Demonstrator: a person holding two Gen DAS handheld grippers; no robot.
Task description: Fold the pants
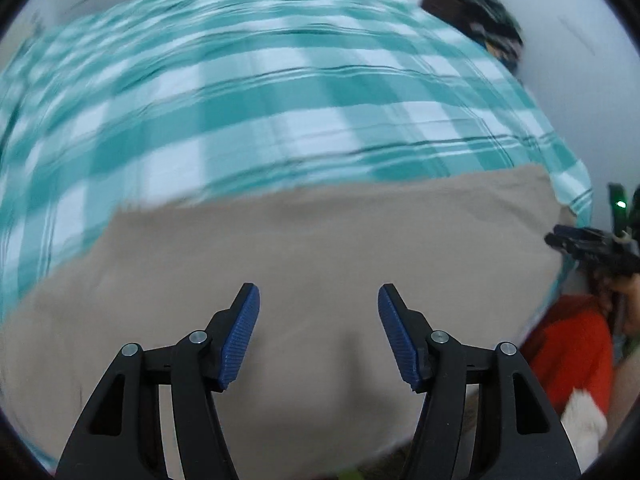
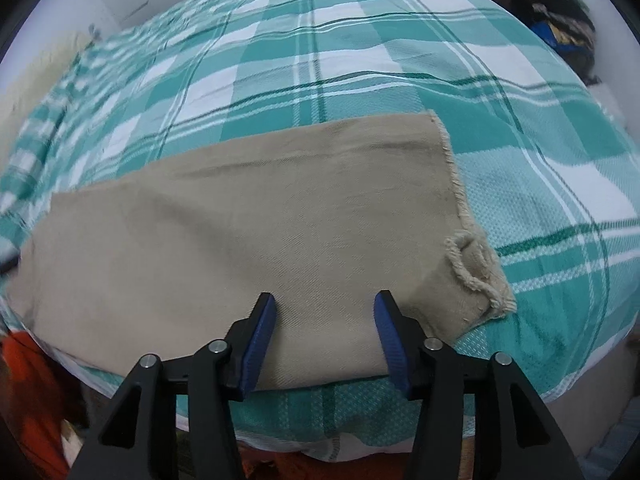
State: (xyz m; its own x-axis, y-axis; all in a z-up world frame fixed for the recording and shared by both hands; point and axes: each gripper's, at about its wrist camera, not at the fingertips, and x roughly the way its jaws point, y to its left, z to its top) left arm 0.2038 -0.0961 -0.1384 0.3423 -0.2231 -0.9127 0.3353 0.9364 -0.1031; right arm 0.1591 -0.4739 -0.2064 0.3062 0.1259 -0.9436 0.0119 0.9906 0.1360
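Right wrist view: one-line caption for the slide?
Open right tool hovers over the near edge of tan pants, frayed hem at right, on a teal plaid bedspread.

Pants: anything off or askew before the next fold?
One spot: on the tan pants, the frayed hem corner at the right end is curled and flipped up, while the rest lies flat on the checked blanket. Both the left gripper and right gripper are open, holding nothing.

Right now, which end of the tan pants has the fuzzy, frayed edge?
The leg-hem end of the pants, to the right of the right gripper; its edge is frayed. The left end looks smooth.
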